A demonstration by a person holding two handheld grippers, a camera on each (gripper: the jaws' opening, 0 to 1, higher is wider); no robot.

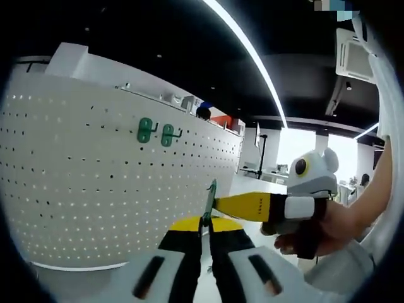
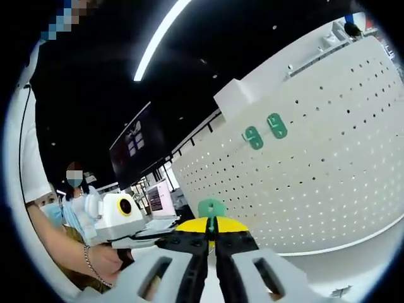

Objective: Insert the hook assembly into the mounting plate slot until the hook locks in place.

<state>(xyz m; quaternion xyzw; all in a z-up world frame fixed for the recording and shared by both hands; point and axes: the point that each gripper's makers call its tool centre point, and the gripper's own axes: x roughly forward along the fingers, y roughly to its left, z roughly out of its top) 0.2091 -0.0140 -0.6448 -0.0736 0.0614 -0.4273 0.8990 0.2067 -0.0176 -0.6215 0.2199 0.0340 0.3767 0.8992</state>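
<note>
line the hook up before pushing

both grippers pinch one green hook between them, out in front of the white pegboard (image 1: 95,177) and clear of it. in the left gripper view the left gripper (image 1: 205,243) has its jaws closed on the hook (image 1: 210,199), seen edge-on as a thin green plate, while the right gripper (image 1: 218,205) comes in from the right, its yellow tip meeting the same plate. in the right gripper view the right gripper (image 2: 213,243) is likewise closed on the hook (image 2: 211,208), whose rounded green top stands above the jaws.

two hooks (image 1: 154,131) already sit high on the board, near its top edge, and show the seated pose.

to do this well: turn the plate flat to the board, aim its back tabs at a free pair of holes, and push straight in. a tilted approach likely jams. keep the grip firm until it seats.
</note>
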